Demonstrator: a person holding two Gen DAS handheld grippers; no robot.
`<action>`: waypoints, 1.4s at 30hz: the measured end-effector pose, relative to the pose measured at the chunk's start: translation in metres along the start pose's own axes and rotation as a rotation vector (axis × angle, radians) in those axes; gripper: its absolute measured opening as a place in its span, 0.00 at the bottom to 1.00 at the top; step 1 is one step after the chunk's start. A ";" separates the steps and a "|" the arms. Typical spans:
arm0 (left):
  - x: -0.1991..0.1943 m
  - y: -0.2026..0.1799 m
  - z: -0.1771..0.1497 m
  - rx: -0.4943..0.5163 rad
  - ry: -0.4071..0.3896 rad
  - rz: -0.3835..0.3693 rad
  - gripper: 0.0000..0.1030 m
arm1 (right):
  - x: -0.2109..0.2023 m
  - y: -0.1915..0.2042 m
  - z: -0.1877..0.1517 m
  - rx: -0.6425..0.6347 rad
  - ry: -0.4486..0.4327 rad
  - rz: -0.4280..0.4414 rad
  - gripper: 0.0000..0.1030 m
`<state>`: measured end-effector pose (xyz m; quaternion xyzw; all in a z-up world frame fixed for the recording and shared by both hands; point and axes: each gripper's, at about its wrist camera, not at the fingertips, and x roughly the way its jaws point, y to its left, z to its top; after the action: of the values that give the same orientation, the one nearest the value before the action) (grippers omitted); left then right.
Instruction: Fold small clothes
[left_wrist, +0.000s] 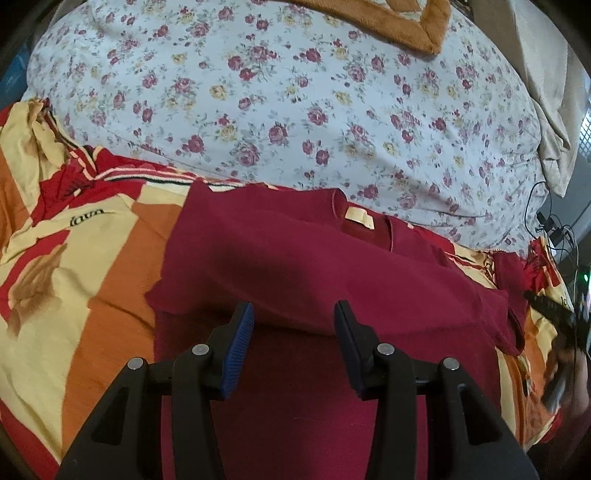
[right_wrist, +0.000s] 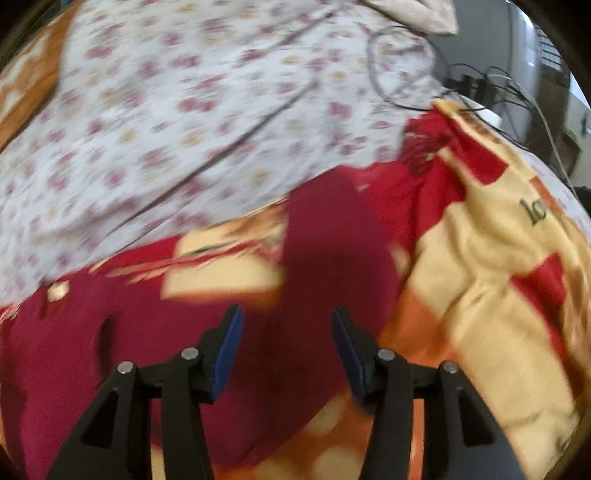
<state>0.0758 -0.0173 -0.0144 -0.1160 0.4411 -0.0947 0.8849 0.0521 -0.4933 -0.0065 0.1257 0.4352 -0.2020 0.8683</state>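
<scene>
Bedding covered everything ahead of me: a white floral sheet toward twelve o'clock and, nearer, a striped red, orange and cream blanket on the bed. On that blanket lay the small maroon shirt, neck label up at about one o'clock, one flap already turned over its middle.

My left gripper hovered over the shirt's near half, its fingers parted with nothing between them. My right gripper hung above the shirt's sleeve, which reached toward twelve o'clock in that blurred view; its fingers stood apart too, clasping nothing.

I judged the shirt light, soft and limp, likely to sag and crease wherever it went unsupported. It would be best pinched at a hem or the sleeve's edge, catching only the layer meant to move, since a deep bite might drag the blanket along with it.
</scene>
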 end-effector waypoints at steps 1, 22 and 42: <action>0.001 0.000 -0.001 -0.002 0.002 -0.001 0.33 | 0.006 -0.002 0.007 0.003 -0.002 -0.008 0.51; -0.002 0.020 0.006 -0.043 0.003 0.023 0.33 | 0.041 -0.023 0.057 0.126 0.050 0.214 0.08; -0.020 0.015 0.009 -0.073 -0.020 -0.050 0.33 | -0.018 0.231 -0.050 -0.327 0.207 0.625 0.19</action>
<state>0.0723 0.0034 0.0013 -0.1602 0.4322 -0.0996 0.8819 0.1136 -0.2645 -0.0121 0.1322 0.4878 0.1592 0.8481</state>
